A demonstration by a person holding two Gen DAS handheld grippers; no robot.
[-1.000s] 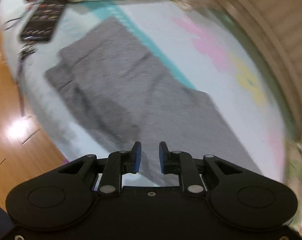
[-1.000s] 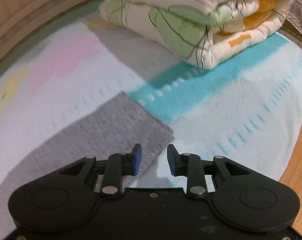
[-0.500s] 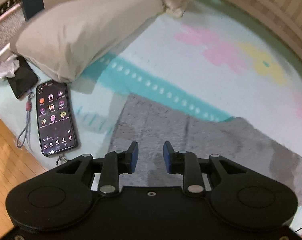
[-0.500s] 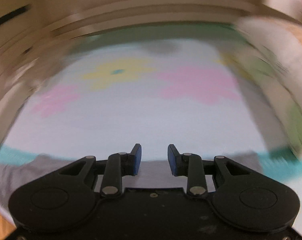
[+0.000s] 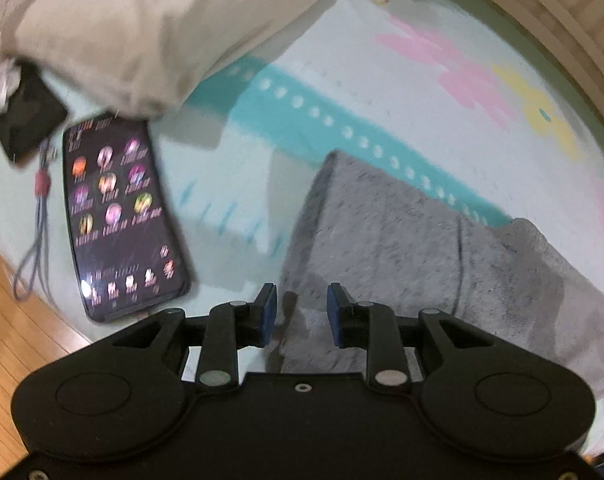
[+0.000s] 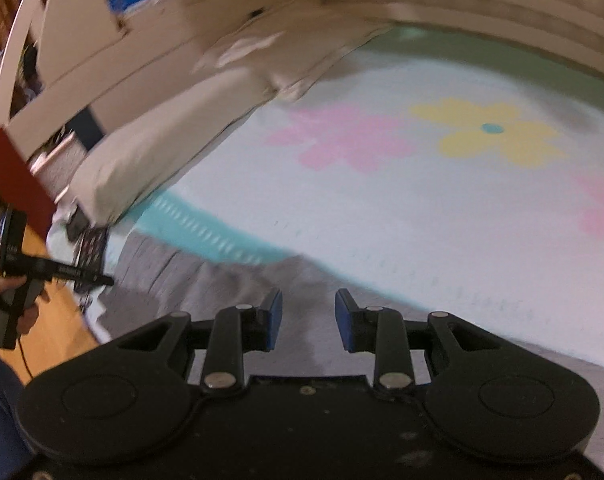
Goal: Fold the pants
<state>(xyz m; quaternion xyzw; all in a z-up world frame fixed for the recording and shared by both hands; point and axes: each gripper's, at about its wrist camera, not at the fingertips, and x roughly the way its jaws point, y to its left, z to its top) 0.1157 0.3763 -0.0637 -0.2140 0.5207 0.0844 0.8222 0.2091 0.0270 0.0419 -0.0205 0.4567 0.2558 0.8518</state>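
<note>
Grey pants [image 5: 406,248] lie folded on a bed with a pale flowered sheet [image 5: 342,64]. My left gripper [image 5: 301,312] is open and empty, just above the near left corner of the pants. In the right wrist view the pants [image 6: 205,284] stretch across the near part of the bed. My right gripper [image 6: 308,318] is open and empty over their long edge. The left gripper also shows in the right wrist view [image 6: 101,280], held by a hand at the far left end of the pants.
A lit phone [image 5: 117,216] lies left of the pants near the bed edge, with a dark case [image 5: 25,120] and a strap beside it. A beige pillow [image 5: 149,28] sits behind them. Wood floor [image 5: 5,320] lies beyond the bed edge.
Both grippers have swung round. The left one now faces the pillow end with the phone closer. The right one has turned left to face the pillow end. Both stayed open.
</note>
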